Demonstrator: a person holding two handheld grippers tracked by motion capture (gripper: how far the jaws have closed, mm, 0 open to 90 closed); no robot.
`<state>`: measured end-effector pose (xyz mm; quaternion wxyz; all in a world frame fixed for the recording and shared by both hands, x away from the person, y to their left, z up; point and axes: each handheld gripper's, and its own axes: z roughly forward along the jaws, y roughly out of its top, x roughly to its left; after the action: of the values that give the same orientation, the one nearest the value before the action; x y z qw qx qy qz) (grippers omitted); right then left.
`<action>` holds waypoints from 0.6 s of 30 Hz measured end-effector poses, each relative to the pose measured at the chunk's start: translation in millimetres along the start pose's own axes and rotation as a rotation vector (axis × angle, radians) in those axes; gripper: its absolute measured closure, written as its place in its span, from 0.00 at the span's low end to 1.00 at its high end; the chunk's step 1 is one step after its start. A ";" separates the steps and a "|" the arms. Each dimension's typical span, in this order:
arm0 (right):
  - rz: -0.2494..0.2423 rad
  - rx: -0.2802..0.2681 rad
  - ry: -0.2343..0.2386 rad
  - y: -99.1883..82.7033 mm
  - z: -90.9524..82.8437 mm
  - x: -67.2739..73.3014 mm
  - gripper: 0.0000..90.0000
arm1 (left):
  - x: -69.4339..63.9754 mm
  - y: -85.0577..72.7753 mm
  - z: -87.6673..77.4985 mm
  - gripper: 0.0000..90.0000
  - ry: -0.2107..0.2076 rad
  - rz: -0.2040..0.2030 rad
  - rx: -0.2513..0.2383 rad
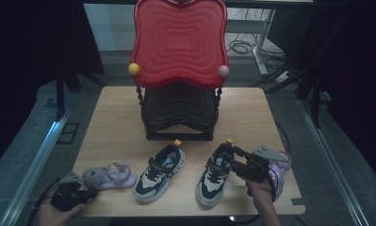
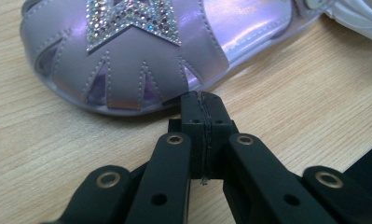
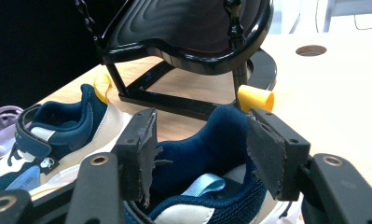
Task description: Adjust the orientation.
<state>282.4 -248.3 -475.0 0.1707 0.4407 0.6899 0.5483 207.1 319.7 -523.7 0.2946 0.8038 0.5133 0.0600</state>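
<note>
From above, the worktop (image 1: 129, 122) has four shoes in a row near the front edge, with a black rack (image 1: 178, 110) and its red top (image 1: 178, 40) behind them. The camera on the right tongs (image 3: 200, 149) shows what the overhead can't: the pads stand wide on either side of the heel of the right sneaker (image 3: 207, 154), collar between them. Can't tell if they actually press on it, there looks to be a sliver of room on each side. The yellow pull tab (image 3: 256, 98) sits just past the far pad, and the left sneaker (image 3: 58, 135) is just beside the tongs on the other side.

The left tongs (image 2: 203, 105) are pinched fully together, nothing in them, tips right at the sole edge of the purple sandal (image 2: 127, 60) by its toe. Touching or a hair off, hard to say. Up close you see the glittery star (image 2: 132, 21) on it, which is a blur from overhead.

From the high view the left tongs (image 1: 79, 186) sit at the front left corner, close to the edge. The right tongs (image 1: 230, 157) have the second sandal (image 1: 277, 172) just behind them near the right edge. Open wood lies left and right of the rack.
</note>
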 end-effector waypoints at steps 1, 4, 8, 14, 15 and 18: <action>0.000 0.000 0.000 0.0 0.0 0.0 0.49 | 0.0 0.0 0.0 0.99 0.000 0.000 0.000; 0.005 0.002 -0.002 -0.7 0.8 -0.1 0.49 | 4.4 0.8 -1.3 0.99 0.003 -0.012 0.000; 0.006 0.002 -0.004 -1.0 0.9 -0.3 0.49 | 11.7 2.1 -2.6 0.99 0.021 -0.034 -0.007; 0.011 0.004 -0.010 -1.8 1.1 -1.4 0.49 | 15.8 3.4 -2.3 0.99 0.021 -0.046 -0.015; 0.014 0.005 -0.010 -2.0 1.2 -1.5 0.49 | 15.8 3.4 -2.3 0.99 0.021 -0.046 -0.015; 0.014 0.005 -0.011 -2.1 1.2 -1.4 0.49 | 18.3 5.8 -2.0 0.99 0.023 -0.049 -0.013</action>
<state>283.2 -248.7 -477.6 0.1695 0.4488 0.6872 0.5455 219.5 334.5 -522.8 0.2953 0.7883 0.5358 0.0655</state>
